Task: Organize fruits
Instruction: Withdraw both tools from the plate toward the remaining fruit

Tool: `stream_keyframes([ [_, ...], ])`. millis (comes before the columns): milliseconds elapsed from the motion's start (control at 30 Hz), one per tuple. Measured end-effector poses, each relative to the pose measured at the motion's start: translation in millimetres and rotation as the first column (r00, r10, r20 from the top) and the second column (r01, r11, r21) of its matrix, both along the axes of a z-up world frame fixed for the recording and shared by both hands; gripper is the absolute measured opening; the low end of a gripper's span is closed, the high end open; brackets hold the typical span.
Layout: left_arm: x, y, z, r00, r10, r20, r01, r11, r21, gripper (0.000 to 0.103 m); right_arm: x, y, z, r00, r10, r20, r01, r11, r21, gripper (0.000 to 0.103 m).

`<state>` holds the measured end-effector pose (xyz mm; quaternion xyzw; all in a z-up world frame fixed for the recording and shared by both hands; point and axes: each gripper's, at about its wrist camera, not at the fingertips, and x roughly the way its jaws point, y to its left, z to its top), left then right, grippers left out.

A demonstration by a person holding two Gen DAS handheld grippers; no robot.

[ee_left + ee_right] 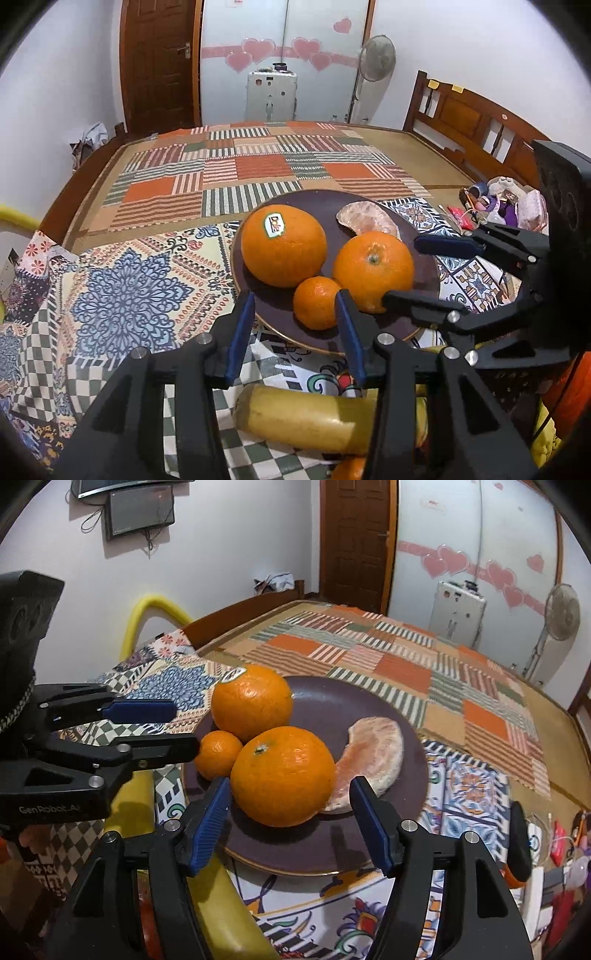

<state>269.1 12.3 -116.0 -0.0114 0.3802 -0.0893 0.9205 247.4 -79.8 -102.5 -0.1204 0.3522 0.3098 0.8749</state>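
Three oranges (283, 245) and a peeled segment (369, 219), long axis running 10-to-4 o'clock, sit on a plate (424, 273) atop a patterned cloth-covered surface (133, 291); bed (258, 166) at 12. Left tongs (295, 332) and right tongs (291, 812) gape, released.

A dark purple plate (369, 701) carries four fruits. The stickered orange (283, 245), large and glossy with its label facing up, sits well ahead of the left jaws. The small mandarin (316, 302) lies just beyond the tip of the left gripper's right-hand finger, touching both bigger fruits. The second large orange (283, 775), stem scar up, rests directly ahead of the right jaws, in line with the gap between them. A peeled pale citrus segment (373, 757), curved like a crescent, lies flat behind it, ahead of the right-hand finger. A yellow banana (306, 419) lies off the plate, beneath the left jaws.
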Motion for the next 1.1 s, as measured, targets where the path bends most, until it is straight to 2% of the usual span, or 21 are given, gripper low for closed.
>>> stream_keyframes([
  [400,-39,4,23,0.999,0.028,0.039,-0.028,1.000,0.010,0.046,-38,-33,31,0.995,-0.068,0.073,0.063,0.996,0.062,0.063],
  [600,-69,1,29,0.998,0.033,0.059,-0.035,0.999,0.028,0.054,-66,-45,36,0.990,-0.101,0.097,0.093,0.992,0.081,0.063],
  [867,-108,-3,20,0.999,0.035,0.041,-0.036,0.999,0.021,0.055,-104,-48,34,0.987,-0.114,0.111,0.103,0.990,0.098,0.063],
  [1100,-132,-1,5,0.999,0.047,0.024,-0.048,0.998,0.032,0.055,-120,-42,15,0.989,-0.125,0.079,0.116,0.986,0.116,0.063],
])
